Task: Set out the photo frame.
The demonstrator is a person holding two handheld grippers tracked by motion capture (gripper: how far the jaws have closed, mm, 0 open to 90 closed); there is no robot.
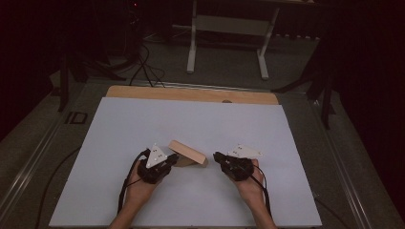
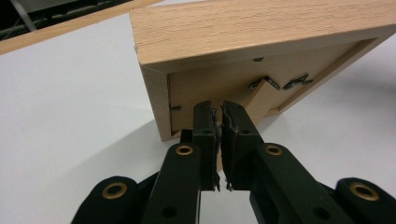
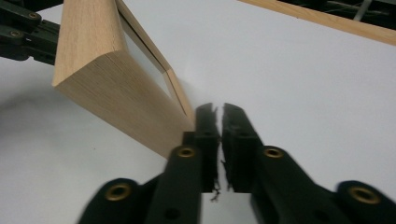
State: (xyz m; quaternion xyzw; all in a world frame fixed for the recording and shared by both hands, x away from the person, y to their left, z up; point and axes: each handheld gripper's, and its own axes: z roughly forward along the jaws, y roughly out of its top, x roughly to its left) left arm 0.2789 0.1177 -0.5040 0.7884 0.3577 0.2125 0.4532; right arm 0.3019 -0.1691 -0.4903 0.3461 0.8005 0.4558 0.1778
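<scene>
A light wooden picture frame [image 1: 188,153] stands tilted on the white table [image 1: 191,119], between my two grippers. In the left gripper view I see its back [image 2: 219,88], where a thin wooden stand [image 2: 260,95] folds out. My left gripper [image 2: 218,108] is at that back with its jaws almost together, and a sliver of the stand's wood shows between them. My right gripper [image 3: 219,109] is shut with nothing between its jaws, its tips right beside the lower corner of the frame [image 3: 116,88]. From above, the left gripper [image 1: 175,158] and the right gripper [image 1: 216,156] flank the frame.
A bare wooden strip [image 1: 191,94] runs along the table's far edge. Beyond it stand a white table base [image 1: 227,28] and dark floor cables [image 1: 145,71]. Wide white surface lies on all sides of the frame. The left gripper's jaws [image 3: 23,32] show past the frame in the right gripper view.
</scene>
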